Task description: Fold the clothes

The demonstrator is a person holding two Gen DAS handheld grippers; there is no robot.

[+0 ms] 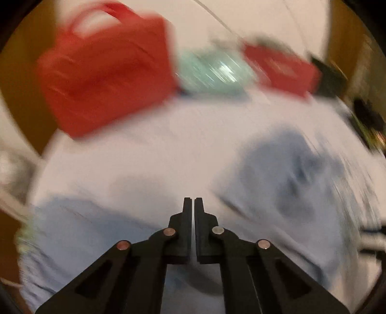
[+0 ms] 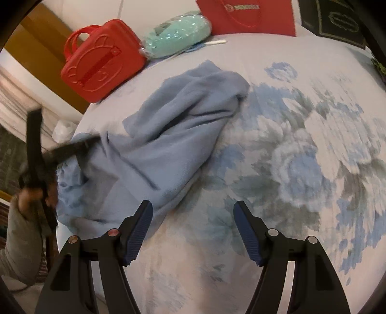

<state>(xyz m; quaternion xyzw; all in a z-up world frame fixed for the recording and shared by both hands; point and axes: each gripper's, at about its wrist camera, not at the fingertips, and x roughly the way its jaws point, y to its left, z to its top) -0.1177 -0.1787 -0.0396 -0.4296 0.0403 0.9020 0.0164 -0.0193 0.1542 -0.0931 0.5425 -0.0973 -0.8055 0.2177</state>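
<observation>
A light blue garment [image 2: 173, 135] lies crumpled on the left half of a floral bedspread [image 2: 301, 157]. My right gripper [image 2: 193, 210] hovers open over the bedspread just past the garment's near edge, with nothing between its blue pads. My left gripper [image 2: 95, 141] comes in from the left, held by a hand [image 2: 26, 195], and its tip meets the garment's left edge. In the blurred left wrist view that gripper [image 1: 193, 200] is shut. No cloth shows between its tips, and the blue garment [image 1: 72, 229] lies below and to its left.
A red hard case [image 2: 101, 70] lies at the bed's far left. Beside it are a mint wrapped bundle [image 2: 176, 33], a red paper bag [image 2: 246, 17] and a dark box [image 2: 337, 21] along the far edge. The bed's left edge drops off near the hand.
</observation>
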